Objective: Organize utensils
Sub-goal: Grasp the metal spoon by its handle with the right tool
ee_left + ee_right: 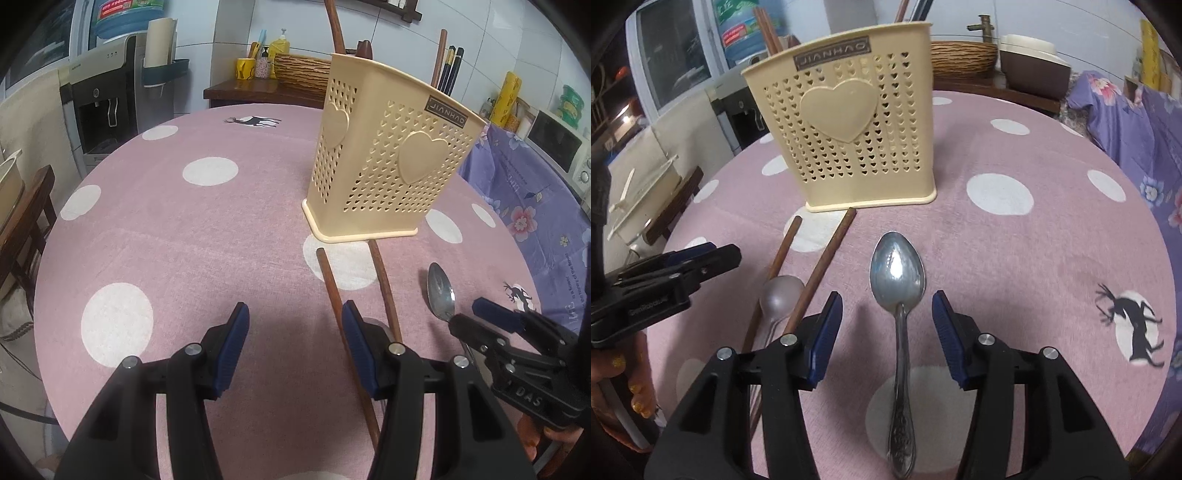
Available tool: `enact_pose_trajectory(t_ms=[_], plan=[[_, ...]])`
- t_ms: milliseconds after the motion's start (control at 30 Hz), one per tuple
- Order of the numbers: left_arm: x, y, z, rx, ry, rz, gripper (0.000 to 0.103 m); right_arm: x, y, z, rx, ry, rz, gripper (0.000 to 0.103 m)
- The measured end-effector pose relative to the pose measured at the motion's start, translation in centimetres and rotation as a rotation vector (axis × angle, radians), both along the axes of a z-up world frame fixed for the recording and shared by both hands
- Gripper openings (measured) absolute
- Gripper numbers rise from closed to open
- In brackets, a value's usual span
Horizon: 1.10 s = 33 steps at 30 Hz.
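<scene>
A: Largest item?
B: Round table (1052, 236) under a pink dotted cloth, below both sets of jaws.

A: Next?
B: Cream perforated utensil holder (846, 129), upright, straight ahead of the right gripper (887, 306); utensils stand inside.

A: Grippers?
B: Right gripper: jaws apart, nothing pinched. Left gripper (293, 317): jaws apart, empty.

A: Loose utensils?
B: Two brown chopsticks (827, 254), lying left of the right jaws, tips near the holder's base. One metal spoon (899, 280), flat on the cloth between the right jaws, untouched, bowl towards the holder. A second, paler spoon (781, 295) lies among the chopsticks.
</scene>
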State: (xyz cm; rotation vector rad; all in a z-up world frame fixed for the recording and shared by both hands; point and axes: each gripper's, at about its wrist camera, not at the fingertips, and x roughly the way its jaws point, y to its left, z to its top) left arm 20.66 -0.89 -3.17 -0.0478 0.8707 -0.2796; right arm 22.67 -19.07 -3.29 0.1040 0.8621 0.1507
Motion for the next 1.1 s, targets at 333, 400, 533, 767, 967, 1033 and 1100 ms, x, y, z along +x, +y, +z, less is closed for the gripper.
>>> enact_pose_trajectory(t_ms=[333,400,533,767,967,1033,1100], plan=[[0.2,0.4,-0.1,0.005,0.010,0.005,0.052,2.9,1.2,-1.1,-0.063,0.032,0.054,0.046],[0.2,0.2,-0.1,0.009,0.012,0.000,0.052,3.3,0.9,-1.1,-0.060,0.033,0.053,0.044],[0.3,0.0,-0.2,0.012,0.013,-0.004,0.052,3.6,0.2,-0.9,-0.043,0.028,0.072,0.044],[0.6,-0.3,-0.2,0.013,0.016,-0.014,0.052,4.4,0.1,-1.1,-0.066,0.037,0.101,0.044],[0.7,-0.8,0.2,0.032,0.010,-0.029,0.052,5.0,1.2,-1.1,-0.097,0.037,0.124,0.040],[0.9,-1.2,0.2,0.040,0.011,-0.037,0.052,5.0,1.4,-1.1,-0.102,0.039,0.125,0.038],[1.2,-1.6,0.2,0.047,0.013,-0.047,0.052,5.0,1.1,-1.1,-0.083,0.043,0.119,0.038]])
